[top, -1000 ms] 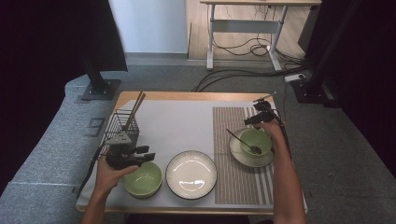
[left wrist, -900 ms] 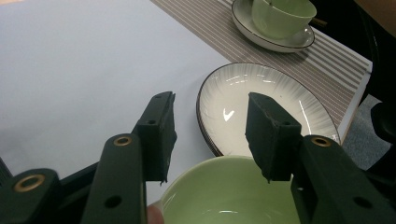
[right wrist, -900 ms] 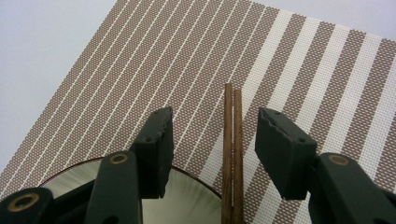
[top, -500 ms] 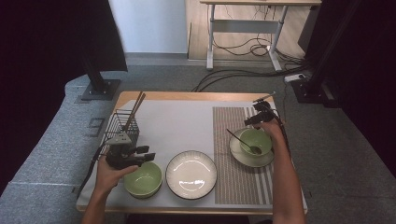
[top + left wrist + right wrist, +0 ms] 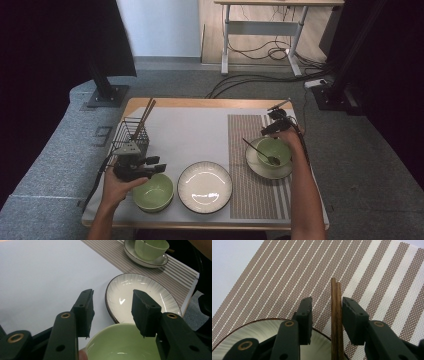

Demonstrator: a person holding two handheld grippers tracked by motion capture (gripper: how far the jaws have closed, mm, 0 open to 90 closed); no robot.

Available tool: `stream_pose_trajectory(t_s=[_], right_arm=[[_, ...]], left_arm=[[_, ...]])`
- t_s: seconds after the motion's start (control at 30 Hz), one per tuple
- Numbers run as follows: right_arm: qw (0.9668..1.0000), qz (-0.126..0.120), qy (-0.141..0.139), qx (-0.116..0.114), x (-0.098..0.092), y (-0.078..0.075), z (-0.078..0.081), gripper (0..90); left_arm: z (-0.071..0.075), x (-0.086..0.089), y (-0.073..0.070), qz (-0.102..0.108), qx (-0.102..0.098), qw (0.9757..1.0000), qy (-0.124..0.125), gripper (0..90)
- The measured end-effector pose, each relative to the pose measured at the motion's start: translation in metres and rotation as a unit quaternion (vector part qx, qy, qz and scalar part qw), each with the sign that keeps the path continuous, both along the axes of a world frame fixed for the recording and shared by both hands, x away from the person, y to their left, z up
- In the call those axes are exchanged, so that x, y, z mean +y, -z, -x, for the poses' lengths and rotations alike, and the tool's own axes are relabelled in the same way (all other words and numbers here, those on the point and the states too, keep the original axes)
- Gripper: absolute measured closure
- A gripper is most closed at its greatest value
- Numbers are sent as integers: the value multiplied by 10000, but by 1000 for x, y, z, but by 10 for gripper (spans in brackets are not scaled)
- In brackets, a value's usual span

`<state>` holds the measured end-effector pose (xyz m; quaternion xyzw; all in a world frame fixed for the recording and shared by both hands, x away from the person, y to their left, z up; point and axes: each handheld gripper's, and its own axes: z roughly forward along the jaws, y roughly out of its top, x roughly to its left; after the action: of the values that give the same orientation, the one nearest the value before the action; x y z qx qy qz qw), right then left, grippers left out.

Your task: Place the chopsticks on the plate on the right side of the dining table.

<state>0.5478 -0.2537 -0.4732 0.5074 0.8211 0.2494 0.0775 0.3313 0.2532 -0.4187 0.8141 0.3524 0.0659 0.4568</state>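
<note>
While closing, right gripper (image 5: pixel 325 312) fingers apart; chopsticks (image 5: pixel 336 315) between, against one finger.

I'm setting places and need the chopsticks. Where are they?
The chopsticks lie between the right gripper's jaws, which have just been closing, over the striped placemat beside the saucer's rim, at the table's right side.

high view: overhead, facing forward and down on the table (image 5: pixel 200 107) | left gripper view: close and low, facing white plate (image 5: pixel 140 293), shared with high view's lower centre | right gripper view: very close, looking down on striped mat (image 5: pixel 287 270)
</note>
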Motion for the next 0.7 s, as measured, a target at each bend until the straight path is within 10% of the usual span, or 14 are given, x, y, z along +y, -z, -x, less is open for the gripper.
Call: stream_pose_trajectory(t_s=[0.7], right_arm=[[10000,-41,-51,-67,0,-2,3,723]], left_arm=[[0,0,0,-8,8,10000,9,523]])
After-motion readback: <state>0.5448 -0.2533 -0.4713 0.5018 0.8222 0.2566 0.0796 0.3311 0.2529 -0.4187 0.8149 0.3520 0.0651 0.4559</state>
